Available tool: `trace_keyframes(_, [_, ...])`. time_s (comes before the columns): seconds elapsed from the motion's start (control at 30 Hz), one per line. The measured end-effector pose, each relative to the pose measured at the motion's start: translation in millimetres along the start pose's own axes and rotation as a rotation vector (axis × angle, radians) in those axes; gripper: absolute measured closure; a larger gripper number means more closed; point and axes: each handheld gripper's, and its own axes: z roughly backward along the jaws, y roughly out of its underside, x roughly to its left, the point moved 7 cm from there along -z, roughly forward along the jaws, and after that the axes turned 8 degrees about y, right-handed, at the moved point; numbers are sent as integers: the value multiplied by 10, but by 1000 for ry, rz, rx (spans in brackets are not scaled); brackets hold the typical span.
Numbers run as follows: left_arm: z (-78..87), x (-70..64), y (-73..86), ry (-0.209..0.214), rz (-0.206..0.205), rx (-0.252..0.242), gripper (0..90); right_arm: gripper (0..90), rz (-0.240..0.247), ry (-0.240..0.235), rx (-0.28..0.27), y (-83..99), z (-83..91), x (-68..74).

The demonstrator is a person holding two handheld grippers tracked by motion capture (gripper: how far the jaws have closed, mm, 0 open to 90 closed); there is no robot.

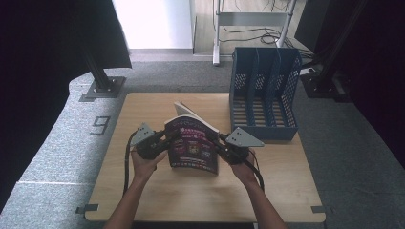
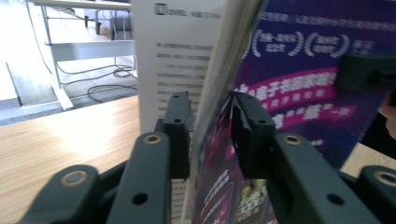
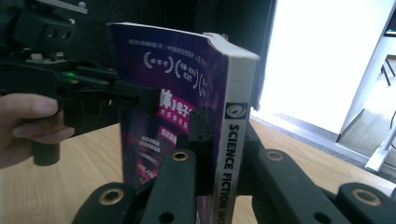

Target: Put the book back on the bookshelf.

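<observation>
1. I see the book point(image 1: 193, 145) held upright above the table point(image 1: 143, 191) centre.
2. My left gripper point(image 1: 168, 138) clamps its page edge at nine o'clock.
3. My right gripper point(image 1: 220, 145) clamps its spine at three o'clock.
4. The blue file rack point(image 1: 263, 93) stands at one o'clock.

Book point(image 1: 193, 148): purple cover toward the camera, held upright above the middle of the surface point(image 1: 143, 195), its pages fanning open at the far top edge.
Left gripper point(image 1: 165, 140): at the book's left edge, jaws closed on it, a hand underneath.
Right gripper point(image 1: 220, 145): at the book's right edge, jaws clamped on it, a hand underneath.
File rack point(image 1: 264, 93): blue, perforated walls, standing at the far right corner of the surface, well apart from the book.
</observation>
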Motion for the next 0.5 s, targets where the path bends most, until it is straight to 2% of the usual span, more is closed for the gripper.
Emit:
trace_keyframes(0.1, [-1,38,-19,-18,4,3,560,816,1,-4,-2,3,20,12])
trace_keyframes(0.2, [-26,68,-57,-30,3,14,424,817,-1,-12,-5,10,43,24])
trace_keyframes(0.37, [-95,96,-116,-25,-15,37,298,816,27,-26,-4,12,64,65])
trace_keyframes(0.5, [-130,112,-125,-15,-19,47,240,816,36,-35,-3,12,78,88])
